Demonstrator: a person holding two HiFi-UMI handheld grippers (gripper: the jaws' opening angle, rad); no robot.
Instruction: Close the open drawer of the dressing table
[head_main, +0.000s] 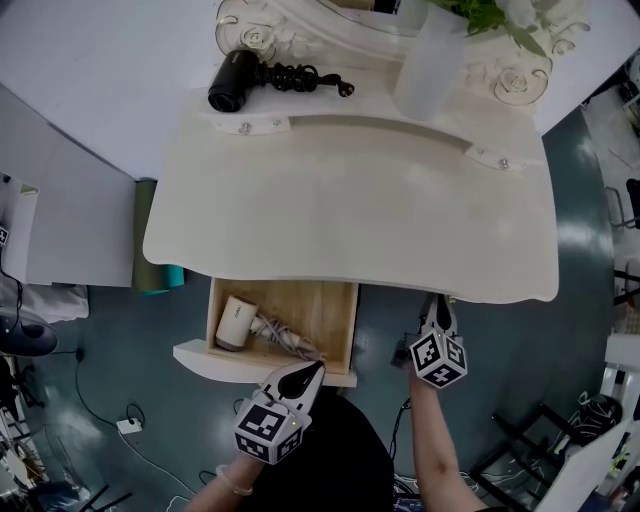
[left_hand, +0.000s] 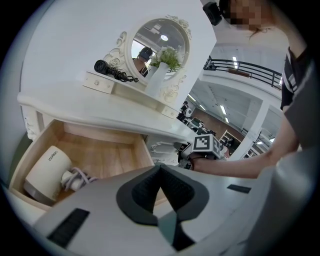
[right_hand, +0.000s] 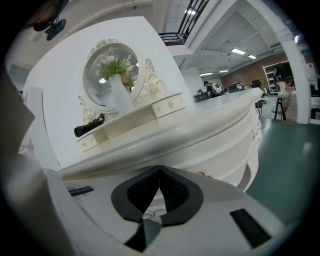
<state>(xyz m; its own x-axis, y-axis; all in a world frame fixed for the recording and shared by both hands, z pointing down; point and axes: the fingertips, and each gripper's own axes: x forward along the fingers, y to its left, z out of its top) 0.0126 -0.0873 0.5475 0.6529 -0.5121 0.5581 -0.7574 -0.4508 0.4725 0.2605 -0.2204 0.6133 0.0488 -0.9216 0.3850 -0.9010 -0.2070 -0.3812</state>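
The drawer (head_main: 215, 358) stands pulled far out under the left front edge of the table (head_main: 350, 220), so I judge the closing is not yet begun and the whole push is left. Inside lies a white dryer (head_main: 237, 322) with its cord. The left gripper (head_main: 314, 368) is at the drawer's front right corner, jaws clenched on nothing. The right gripper (head_main: 440, 303), also clenched and empty, is beside the table's front, apart from the drawer.

Your right gripper (right_hand: 160, 172): jaws pressed together, nothing between them | dressing table (right_hand: 200, 145): curved front just beyond the tips | far, on its raised shelf: black hair dryer (right_hand: 90, 126) at left, white vase (right_hand: 121, 97) before oval mirror (right_hand: 97, 82)
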